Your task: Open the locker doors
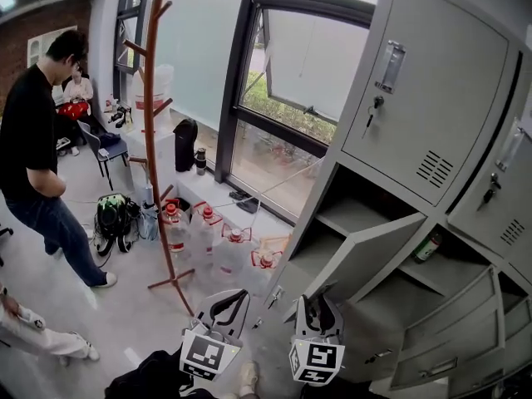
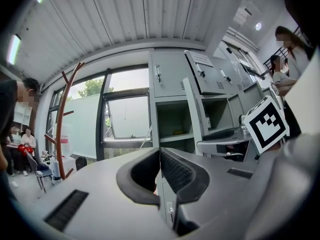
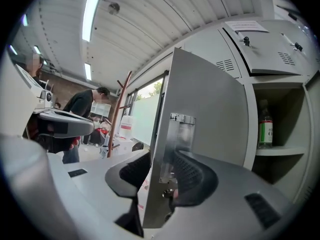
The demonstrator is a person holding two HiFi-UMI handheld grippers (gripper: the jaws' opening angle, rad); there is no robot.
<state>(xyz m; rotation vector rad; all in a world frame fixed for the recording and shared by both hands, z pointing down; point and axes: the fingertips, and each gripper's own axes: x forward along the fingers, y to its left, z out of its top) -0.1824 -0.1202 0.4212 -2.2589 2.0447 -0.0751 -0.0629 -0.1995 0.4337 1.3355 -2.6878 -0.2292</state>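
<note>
Head view — grey locker door [image 1: 357, 260], half open

In the head view the bottom edge cuts off your left gripper [image 1: 218, 306] and right gripper [image 1: 318, 310] just below their marker cubes [image 1: 208, 354], so your hands stay out of sight; the left edge crops a person [image 1: 50, 339] to one pale trouser leg and a shoe; the green bottle [image 1: 426, 248] shows only its upper part. In the right gripper view the locker door [image 3: 210, 114] between your jaws covers part of the left pad [image 3: 133, 174]; the bottle's label and the sheet [image 3: 245, 25] above are too small to read; in the left gripper view a reddish fleck [image 2: 154, 189] under the meeting pads is too small to name.
</note>
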